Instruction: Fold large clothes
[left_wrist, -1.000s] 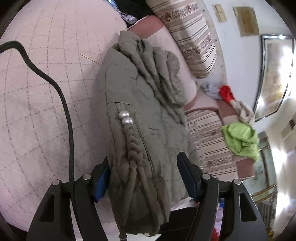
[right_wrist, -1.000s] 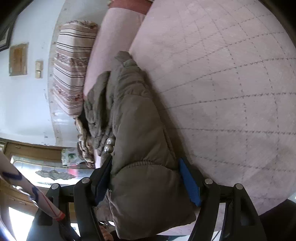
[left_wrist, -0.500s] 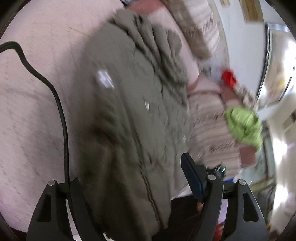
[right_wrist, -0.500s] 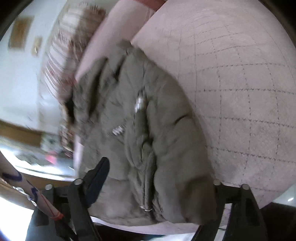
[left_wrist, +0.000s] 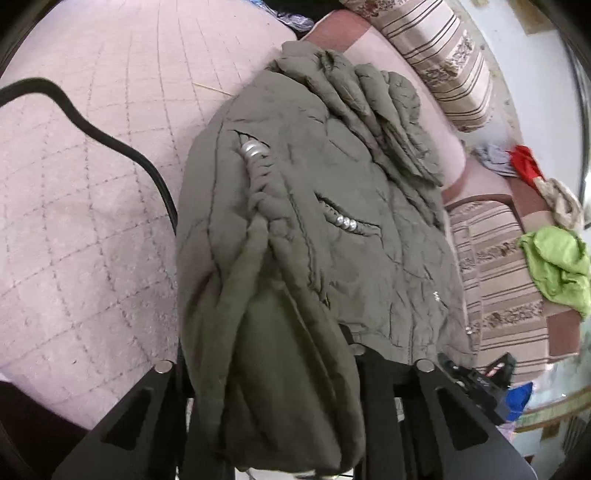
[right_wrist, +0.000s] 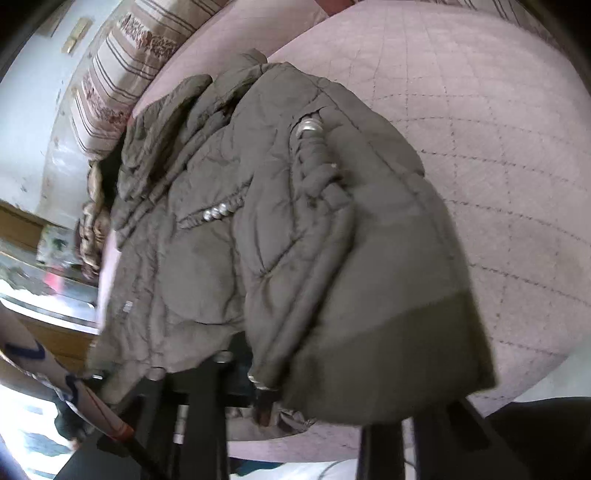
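Olive padded jacket (left_wrist: 314, 229) lies bunched mid-frame on the pink quilted bed (left_wrist: 92, 221), hem draped over both the left hand-held gripper (left_wrist: 266, 369) and right hand-held gripper (right_wrist: 314, 387), finger spacing cannot tell; bulky, soft, slippery: grip hem corners

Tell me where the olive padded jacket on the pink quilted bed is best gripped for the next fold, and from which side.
Probably the near hem of the olive padded jacket, the edge closest to both cameras. It hangs loose over the edge of the pink quilted bed, so fingers can close over and under it. Come in low from the near side; the far end is bunched into thick ridges by the striped cushion, too bulky to pinch.
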